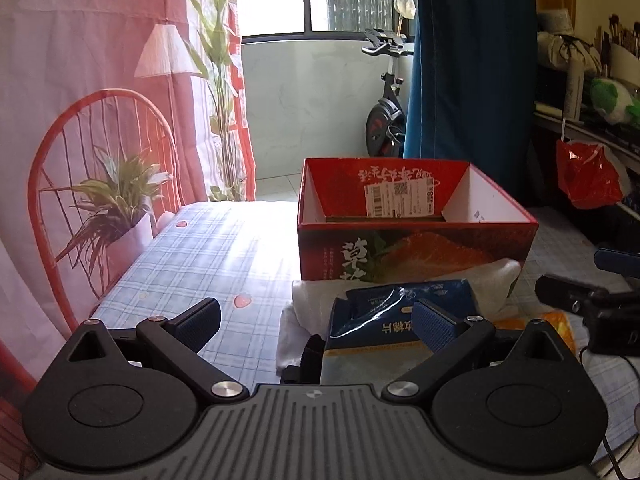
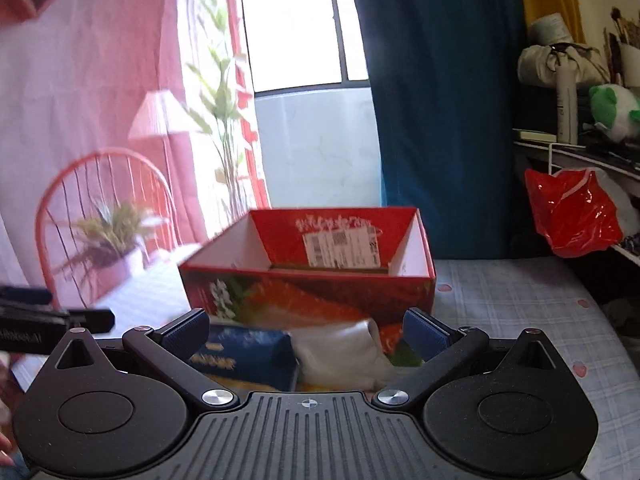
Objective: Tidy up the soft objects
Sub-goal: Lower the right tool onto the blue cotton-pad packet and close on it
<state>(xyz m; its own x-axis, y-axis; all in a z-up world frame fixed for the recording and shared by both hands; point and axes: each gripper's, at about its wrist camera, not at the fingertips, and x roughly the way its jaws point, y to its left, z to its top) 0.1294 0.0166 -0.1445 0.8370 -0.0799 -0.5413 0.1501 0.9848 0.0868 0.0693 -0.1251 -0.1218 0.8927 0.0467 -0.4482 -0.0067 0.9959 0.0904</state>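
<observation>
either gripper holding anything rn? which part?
Nothing held. Left gripper and right gripper are both open, above the blue packet and white towel.

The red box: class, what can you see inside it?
Inside the red box only bare walls show: white sides and a red back wall bearing a shipping label. No soft items are visible. The front wall hides the floor, so anything lying low cannot be seen.

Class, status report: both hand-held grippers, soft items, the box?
Left hand-held gripper and right hand-held gripper open, empty. Blue packet, white towel before red box. Nothing blocking.
</observation>
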